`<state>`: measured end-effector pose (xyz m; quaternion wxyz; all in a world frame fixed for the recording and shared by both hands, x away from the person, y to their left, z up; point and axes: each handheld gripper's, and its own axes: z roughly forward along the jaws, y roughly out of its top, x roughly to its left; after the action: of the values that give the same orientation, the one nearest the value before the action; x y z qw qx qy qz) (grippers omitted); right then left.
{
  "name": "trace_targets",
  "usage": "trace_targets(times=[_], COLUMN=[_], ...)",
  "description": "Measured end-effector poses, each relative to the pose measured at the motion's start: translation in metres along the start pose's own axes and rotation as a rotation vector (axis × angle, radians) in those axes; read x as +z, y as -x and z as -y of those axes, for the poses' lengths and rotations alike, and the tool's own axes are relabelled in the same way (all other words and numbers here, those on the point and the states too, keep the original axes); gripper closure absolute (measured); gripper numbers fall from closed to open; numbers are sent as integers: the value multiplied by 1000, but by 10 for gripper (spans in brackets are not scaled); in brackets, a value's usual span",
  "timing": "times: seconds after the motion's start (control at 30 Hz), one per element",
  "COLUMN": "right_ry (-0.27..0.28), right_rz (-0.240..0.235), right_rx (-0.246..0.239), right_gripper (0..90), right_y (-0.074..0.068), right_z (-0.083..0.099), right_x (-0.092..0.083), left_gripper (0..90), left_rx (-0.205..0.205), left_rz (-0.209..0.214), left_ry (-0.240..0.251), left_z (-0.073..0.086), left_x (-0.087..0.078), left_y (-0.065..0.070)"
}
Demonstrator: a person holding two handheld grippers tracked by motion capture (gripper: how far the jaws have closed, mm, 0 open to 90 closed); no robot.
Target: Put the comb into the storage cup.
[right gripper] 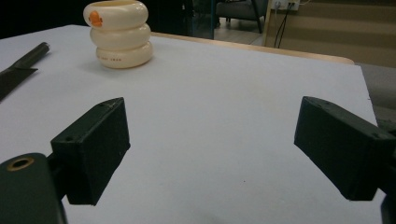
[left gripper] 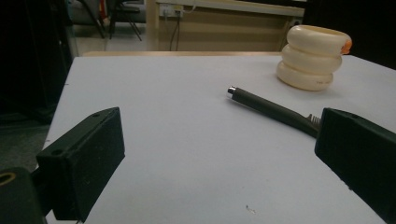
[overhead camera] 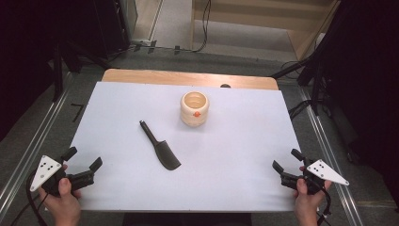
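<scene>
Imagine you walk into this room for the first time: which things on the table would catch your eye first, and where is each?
A cream ribbed cup with an orange mark stands upright toward the far middle of the white table. A dark spatula lies flat just nearer and to its left, handle pointing away from the person. The left gripper and right gripper sit open at the near corners, apart from both.

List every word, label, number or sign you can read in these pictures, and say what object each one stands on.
No text can be read.
Cream ringed cup: a row of small dark print along its lowest ring, too small and blurred to read.
The same cup carries an orange mark near its rim, a picture rather than letters.
Dark spatula, white table cover and both grippers: no lettering visible.
</scene>
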<state>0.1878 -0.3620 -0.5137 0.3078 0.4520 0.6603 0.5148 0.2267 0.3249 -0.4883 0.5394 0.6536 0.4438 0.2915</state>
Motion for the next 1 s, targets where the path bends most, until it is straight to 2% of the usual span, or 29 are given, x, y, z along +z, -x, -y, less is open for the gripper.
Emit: trace_targets(times=[0.13,0.2,0.27,0.33,0.37,0.4,0.43,0.47,0.5,0.53,0.6,0.63,0.67,0.7,0.73,0.77,0.8,0.83,0.87,0.93,1.0], right_ry=[-11,-15,-15,-18,-18,-18,-20,-20,-21,-22,-23,-25,-27,-28,-28,-29,-28,-28,-28,-28,-28], right_rz=[-2,-2,-6,-8,-8,-7,-10,-12,-11,-14,-18,-19,-23,-24,-31,-35,-33,-36,-39,-39,-40], right_rx=[-31,-34,-40,-39,-39,-40,-40,-44,-47,-49,-54,-56,-55,-56,-56,-56,-56,-54,-55,-53,-50], right_gripper=[86,86,86,86,86,87,88,88,89,93,110,110,110,112,114,114,114,114,114,114,113], right_y=[-2,-3,-4,-4,-4,-4,-4,-4,-5,-5,-5,-5,-5,-5,-5,-5,-5,-5,-5,-5,-5], right_z=[0,1,1,1,1,1,1,1,1,1,0,0,0,1,1,1,1,1,1,1,1], right_x=[2,2,2,2,2,2,2,3,4,4,5,6,6,6,6,6,6,6,6,6,6], left_gripper=[25,89,218,376,376,518,607,676,763,816,900,900,900,900,900,900,900,900,900,900,900], left_rx=[-3,-8,-11,-6,5,9,14,57,57,100,112,120,120,104,92,58,58,32,32,27,36], left_rz=[-23,-10,-15,9,19,42,64,71,71,79,90,114,114,149,161,195,195,212,219,226,231], left_ry=[9,10,1,-18,-37,-55,-70,-112,-112,-147,-161,-182,-182,-198,-204,-207,-207,-208,-228,-236,-250], left_z=[-6,-11,-14,-19,-22,-24,-27,-32,-32,-37,-39,-44,-44,-47,-49,-51,-51,-53,-56,-58,-63], left_x=[-1,0,2,4,6,9,12,19,19,27,32,42,42,54,61,67,67,74,88,94,111], left_y=[4,7,10,14,16,17,19,23,23,26,27,27,27,26,25,23,23,22,21,21,24])
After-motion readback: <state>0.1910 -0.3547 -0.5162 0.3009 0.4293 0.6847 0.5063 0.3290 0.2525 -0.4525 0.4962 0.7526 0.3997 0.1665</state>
